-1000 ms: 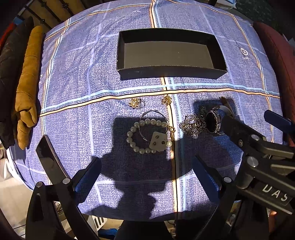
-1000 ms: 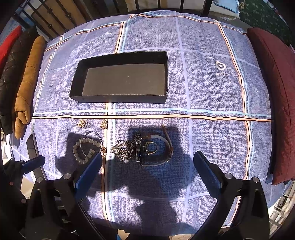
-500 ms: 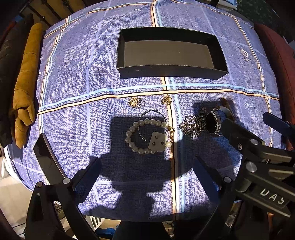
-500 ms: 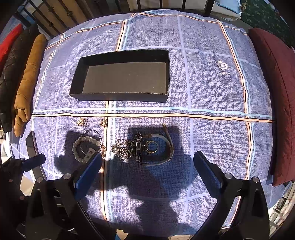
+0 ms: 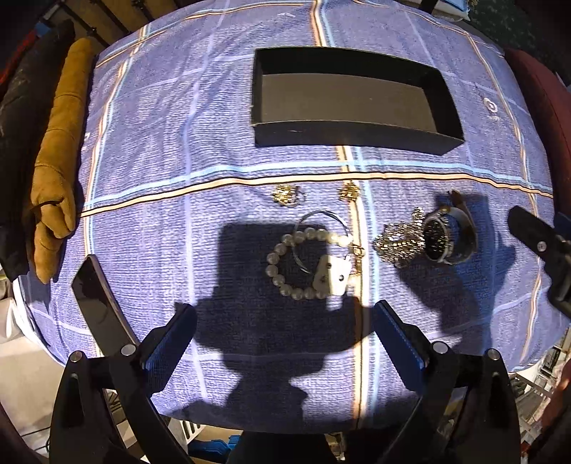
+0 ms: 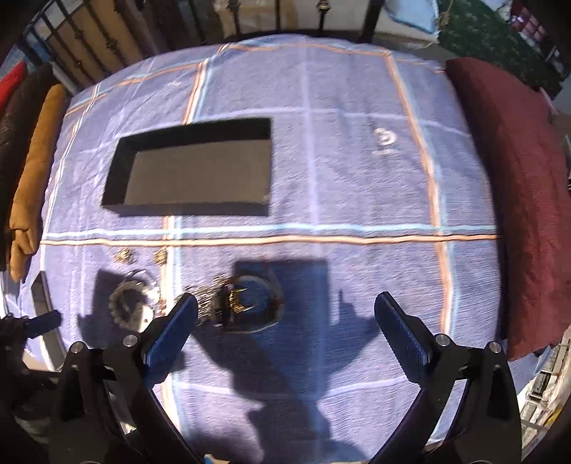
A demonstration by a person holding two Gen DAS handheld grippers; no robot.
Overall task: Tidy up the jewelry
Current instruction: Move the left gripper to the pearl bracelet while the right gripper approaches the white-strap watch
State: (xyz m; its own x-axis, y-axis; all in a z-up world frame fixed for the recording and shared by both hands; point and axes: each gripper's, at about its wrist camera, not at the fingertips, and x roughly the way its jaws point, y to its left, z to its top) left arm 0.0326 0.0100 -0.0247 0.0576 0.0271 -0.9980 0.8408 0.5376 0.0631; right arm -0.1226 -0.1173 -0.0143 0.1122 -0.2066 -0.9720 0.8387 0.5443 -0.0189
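An empty black tray (image 5: 357,137) (image 6: 117,178) sits at the far side of the blue checked cloth. Nearer lie a pearl bracelet (image 5: 285,250) (image 6: 125,307) with a white earring card (image 5: 333,275), a thin bangle (image 5: 321,217), two gold earrings (image 5: 285,194) (image 5: 349,191), a silver chain heap (image 5: 398,242) (image 6: 203,296) and a wristwatch (image 5: 446,235) (image 6: 249,303). My left gripper (image 5: 283,342) is open, just short of the pearl bracelet. My right gripper (image 6: 285,335) is open, with the watch just beyond its left finger.
A black phone (image 5: 96,299) lies at the cloth's near left corner. A tan glove (image 5: 57,157) hangs off the left edge. A dark red cushion (image 6: 517,196) lines the right side. Metal railings (image 6: 214,21) stand behind.
The left gripper has moved nearer the pearl bracelet. The right gripper has drawn back and swung right, so the watch now sits by its left finger. No jewelry has moved.
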